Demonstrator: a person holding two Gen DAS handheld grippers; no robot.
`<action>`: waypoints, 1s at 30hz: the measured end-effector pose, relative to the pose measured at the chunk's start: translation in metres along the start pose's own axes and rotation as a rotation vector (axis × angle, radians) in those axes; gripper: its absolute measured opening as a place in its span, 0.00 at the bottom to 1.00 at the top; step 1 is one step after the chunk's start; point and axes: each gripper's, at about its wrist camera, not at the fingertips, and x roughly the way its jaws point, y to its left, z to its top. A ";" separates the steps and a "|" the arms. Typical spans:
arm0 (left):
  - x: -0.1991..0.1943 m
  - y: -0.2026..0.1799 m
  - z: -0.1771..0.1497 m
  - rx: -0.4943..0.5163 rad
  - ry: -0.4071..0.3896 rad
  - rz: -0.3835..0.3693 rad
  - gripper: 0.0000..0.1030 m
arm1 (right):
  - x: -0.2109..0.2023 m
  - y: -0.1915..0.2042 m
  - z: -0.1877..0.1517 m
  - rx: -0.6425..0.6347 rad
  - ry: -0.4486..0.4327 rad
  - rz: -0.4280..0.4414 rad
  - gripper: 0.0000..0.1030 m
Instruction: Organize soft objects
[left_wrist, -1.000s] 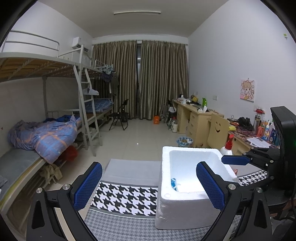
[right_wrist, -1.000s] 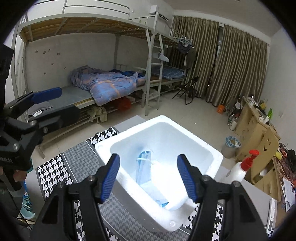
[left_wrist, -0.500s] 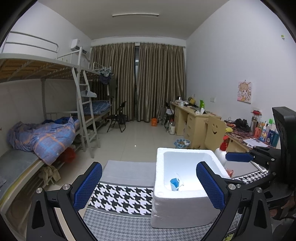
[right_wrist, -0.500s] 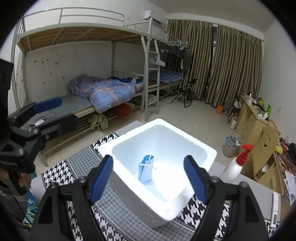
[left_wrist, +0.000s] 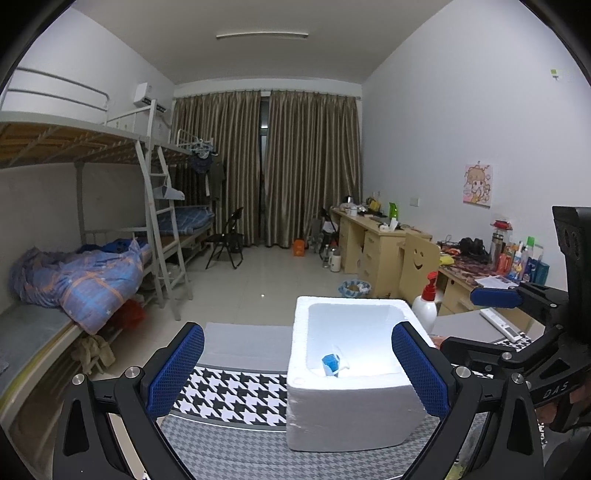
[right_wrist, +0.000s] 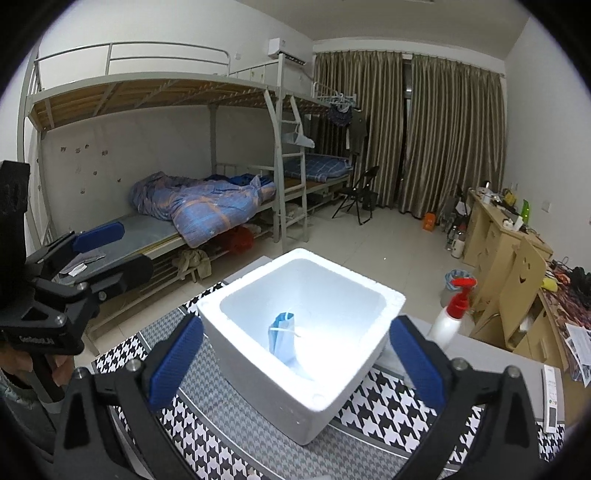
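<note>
Inside the white foam box (right_wrist: 301, 325), propped against its near-left wall, stands a folded blue face mask (right_wrist: 282, 338), soft and limp, apparently dropped there for sorting. Right gripper (right_wrist: 295, 363) jaws are opening, nothing between them; left gripper (left_wrist: 297, 369) spread wide, empty. Box sits on the houndstooth cloth (right_wrist: 369, 402), rigid and square.

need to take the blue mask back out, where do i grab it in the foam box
Grip the upper folded edge of the blue mask, coming straight down from above. It stands on edge, leaning inside the foam box, whose walls block any approach from the side. Its thin white ear loop is a poorer hold.
</note>
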 end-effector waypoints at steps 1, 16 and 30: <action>-0.001 -0.001 0.000 0.001 -0.001 -0.003 0.99 | -0.002 -0.001 -0.001 0.005 -0.002 -0.003 0.99; -0.013 -0.028 -0.010 0.057 -0.012 -0.087 0.99 | -0.025 -0.009 -0.018 0.010 -0.028 -0.038 0.99; -0.022 -0.046 -0.022 0.055 -0.015 -0.115 0.99 | -0.048 -0.010 -0.038 0.020 -0.066 -0.080 0.99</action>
